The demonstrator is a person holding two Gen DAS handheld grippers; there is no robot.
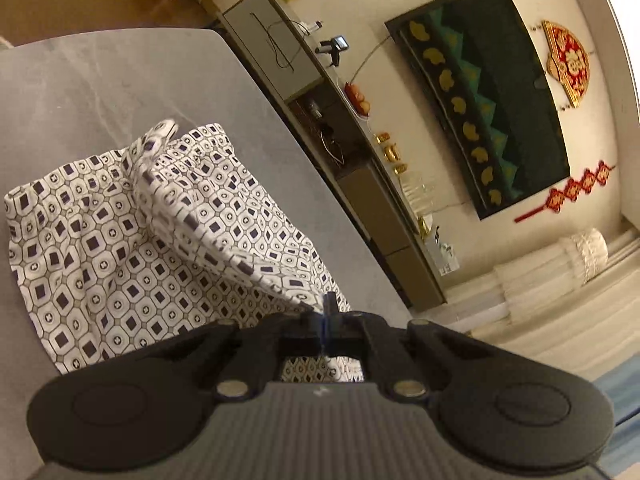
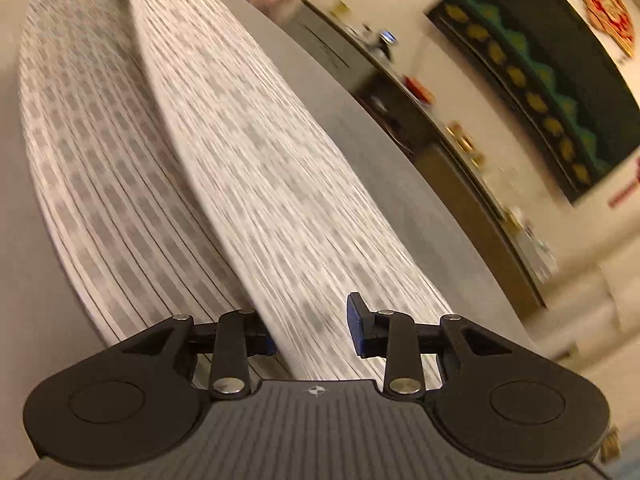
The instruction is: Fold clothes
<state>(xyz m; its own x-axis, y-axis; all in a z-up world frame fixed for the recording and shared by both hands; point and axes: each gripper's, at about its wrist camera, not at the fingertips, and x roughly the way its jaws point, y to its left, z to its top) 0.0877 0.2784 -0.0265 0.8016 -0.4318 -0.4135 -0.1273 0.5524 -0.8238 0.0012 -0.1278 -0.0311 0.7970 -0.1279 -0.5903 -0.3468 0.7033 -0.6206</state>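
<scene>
**Jaws: left pinched on cloth, right apart over a fold**

Left gripper (image 1: 326, 312) has its jaws pressed together with a corner of the patterned cloth (image 1: 160, 232) caught between them. Fabric rises from the table to the tips in a taut ridge, so that corner is off the surface. Tool points forward and moderately downward, view tilted; tips sit near the table's right edge.

Right gripper (image 2: 312, 332) has its jaws spread. A raised fold of the same cloth (image 2: 248, 168) runs between the blue pads (image 2: 356, 320); right pad stands clear of it. Left pad is mostly hidden behind the fold, so contact there can't be told. Right wrist view is heavily motion-blurred, print smeared into streaks. Tool points down at a steeper angle, along the fold.

Cloth: white with dark squares and ringed octagons, lying on the grey table (image 1: 80, 80), mostly flat at the left, bunched into a peak at its far corner.

Background: low cabinet (image 1: 360, 168) along the wall, dark framed panel (image 1: 492, 92) with gold shapes above it, red wall ornaments (image 1: 568, 62).
</scene>
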